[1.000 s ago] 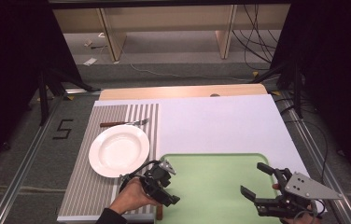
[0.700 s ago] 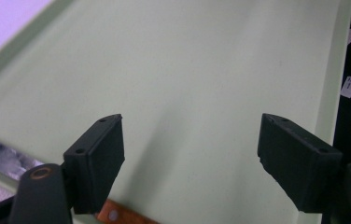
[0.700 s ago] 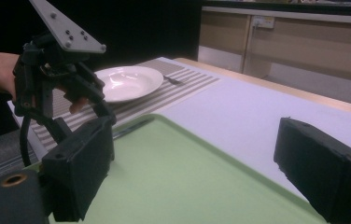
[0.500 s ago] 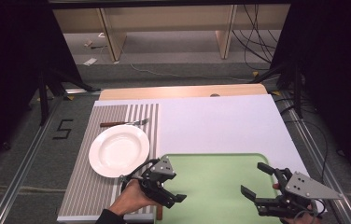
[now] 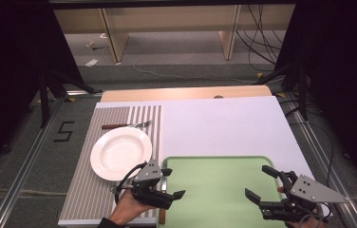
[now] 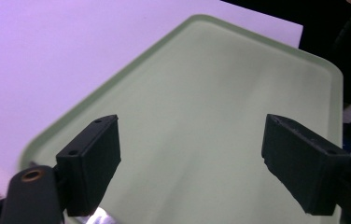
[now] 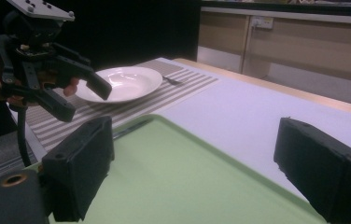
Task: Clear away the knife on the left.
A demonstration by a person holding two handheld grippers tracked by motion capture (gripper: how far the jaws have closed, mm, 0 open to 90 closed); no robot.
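Overhead, fork [image 5: 128, 126] beyond plate [image 5: 121, 152]; left gripper [image 5: 175, 183], right gripper [image 5: 259, 183] agape, empty.

Both grippers are black with blocky rectangular jaws; the right gripper [image 5: 265, 186] carries a grey triangular plate, the left gripper [image 5: 173, 183] a black cable.

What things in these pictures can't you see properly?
- The knife beside the green tray: in the high view the left gripper covers most of it, so just the brown handle end shows.
- The fork beyond the white plate: too small in the high view to count its prongs.
- The right gripper: the high view's bottom edge cuts off the hand holding it.
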